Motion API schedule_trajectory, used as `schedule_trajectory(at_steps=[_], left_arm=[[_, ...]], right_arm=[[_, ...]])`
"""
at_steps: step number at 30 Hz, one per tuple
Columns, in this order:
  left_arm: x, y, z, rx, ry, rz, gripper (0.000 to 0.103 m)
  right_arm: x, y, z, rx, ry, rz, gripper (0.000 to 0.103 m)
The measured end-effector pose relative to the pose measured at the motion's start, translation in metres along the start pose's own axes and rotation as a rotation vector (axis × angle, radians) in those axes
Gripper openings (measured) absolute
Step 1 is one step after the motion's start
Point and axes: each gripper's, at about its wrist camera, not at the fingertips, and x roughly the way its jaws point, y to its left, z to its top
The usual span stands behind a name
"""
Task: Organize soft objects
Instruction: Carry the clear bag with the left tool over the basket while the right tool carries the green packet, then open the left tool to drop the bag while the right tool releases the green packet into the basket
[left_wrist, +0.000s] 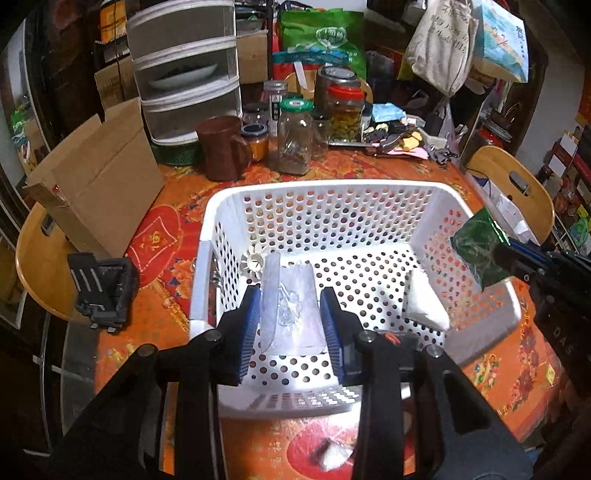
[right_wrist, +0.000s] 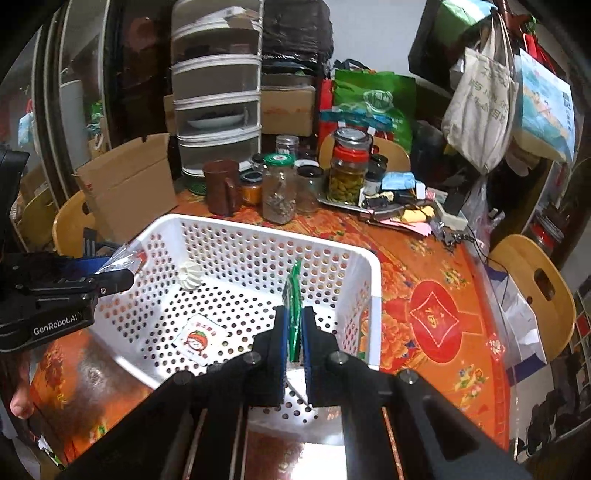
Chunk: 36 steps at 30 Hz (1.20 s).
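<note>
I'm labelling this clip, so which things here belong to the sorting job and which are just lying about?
Part of the job:
white basket
clear packet in the left gripper
green packet in the right gripper
white packet and white frilly piece inside the basket

Just lying about:
glass jars
brown mug
cardboard box
tiered food cover

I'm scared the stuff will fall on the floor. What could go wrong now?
1. The left hand-held gripper has the clear packet between wide-set fingers, so it may slip early, though it would likely land in the white basket.
2. The right hand-held gripper pinches the green packet near the basket's right wall; let go too far right, it could drop onto the table.
</note>
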Motion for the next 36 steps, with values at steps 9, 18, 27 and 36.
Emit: schedule_trajectory(at_steps=[9,18,27,36], left_arm=[[0.042,-0.003,0.002,-0.012,0.048,0.017,0.031],[0.066,-0.003,0.003,-0.015,0.084,0.021,0.031],[0.078,-0.002,-0.001,-0.017,0.099,-0.011,0.040],[0.042,-0.018,-0.006,0.036,0.026,-0.008,0.091]], right_arm=[[0.037,-0.004,-0.006,0.010,0.059,-0.028,0.006],[0.051,-0.002,-0.006,-0.004,0.081,-0.044,0.006],[0.061,-0.003,-0.009,-0.009,0.110,-0.028,0.006],[0.036,-0.005,-0.011,0.004,0.033,-0.036,0.077]])
